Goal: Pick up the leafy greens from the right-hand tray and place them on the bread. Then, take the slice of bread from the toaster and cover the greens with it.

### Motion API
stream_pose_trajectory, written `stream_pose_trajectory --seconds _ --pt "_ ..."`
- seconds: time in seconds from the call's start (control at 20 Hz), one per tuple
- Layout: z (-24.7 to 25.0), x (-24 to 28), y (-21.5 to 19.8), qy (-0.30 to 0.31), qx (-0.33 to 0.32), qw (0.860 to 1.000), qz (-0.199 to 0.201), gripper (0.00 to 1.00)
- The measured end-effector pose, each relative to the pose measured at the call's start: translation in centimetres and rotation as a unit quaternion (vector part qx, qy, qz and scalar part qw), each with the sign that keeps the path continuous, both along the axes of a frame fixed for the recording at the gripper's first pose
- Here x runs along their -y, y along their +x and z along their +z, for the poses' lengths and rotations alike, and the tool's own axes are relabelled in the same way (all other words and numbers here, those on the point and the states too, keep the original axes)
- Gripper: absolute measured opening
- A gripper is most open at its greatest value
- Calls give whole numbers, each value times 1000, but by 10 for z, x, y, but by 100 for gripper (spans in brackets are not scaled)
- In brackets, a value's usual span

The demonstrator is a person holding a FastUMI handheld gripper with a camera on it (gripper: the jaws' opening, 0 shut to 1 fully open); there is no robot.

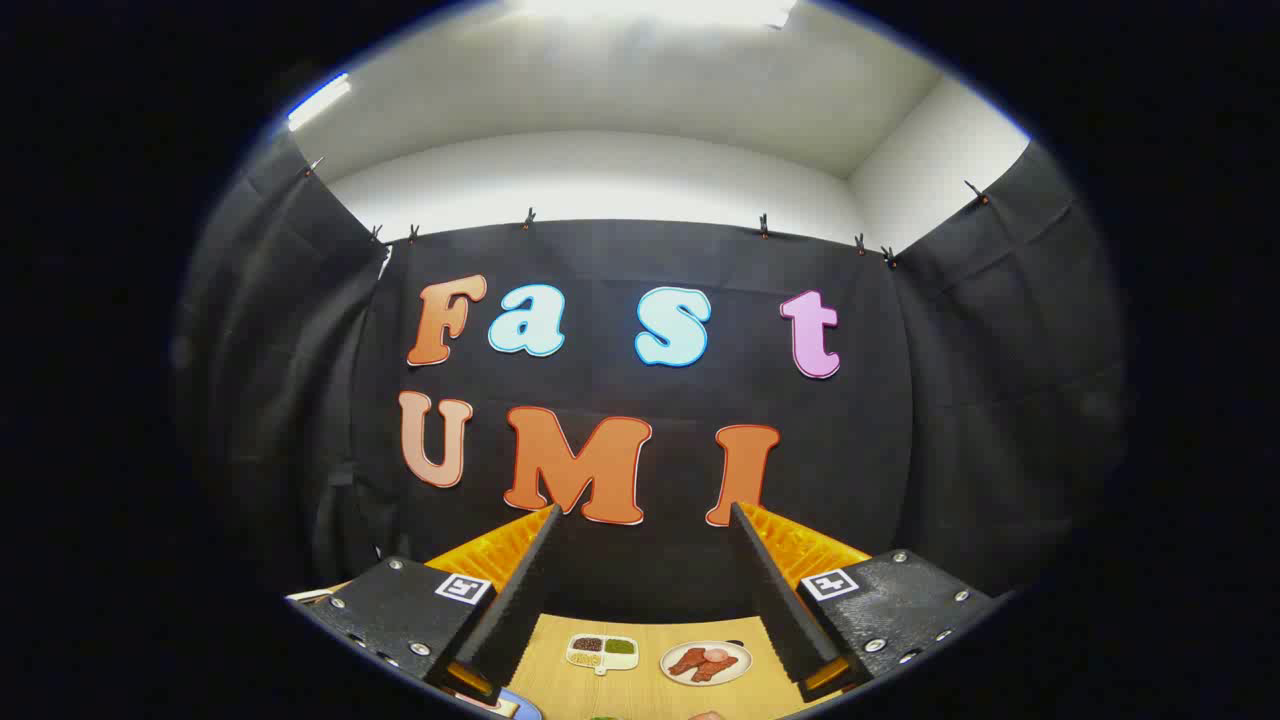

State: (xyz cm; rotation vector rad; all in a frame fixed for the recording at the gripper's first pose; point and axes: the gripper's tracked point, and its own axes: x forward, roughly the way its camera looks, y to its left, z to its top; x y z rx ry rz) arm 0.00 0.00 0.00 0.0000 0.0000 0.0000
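Observation:
My gripper (645,518) is held high and level, pointing at the booth's back wall, with its two fingers (525,580) spread wide and nothing between them. Far below, between the fingers, the wooden table (560,690) shows a small divided tray (603,651) with dark and green contents and a round plate (706,662) carrying reddish-brown pieces of food. A sliver of something green (604,717) peeks in at the table's near edge; I cannot tell what it is. A blue-rimmed dish edge (515,707) sits by the left finger's base.
Black cloth walls (1000,400) close in the booth at the back and on both sides, with white wall and ceiling above them. A pale object's edge (708,716) shows at the near side of the table.

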Motion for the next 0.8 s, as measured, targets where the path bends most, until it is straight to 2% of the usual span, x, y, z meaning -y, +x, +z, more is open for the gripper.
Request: stream_pose_trajectory --seconds 0.5,0.8 --pt "-8 3 -5 -12 -25 999 -22 97" --pt "-19 2 -28 -22 -39 999 -27 97"
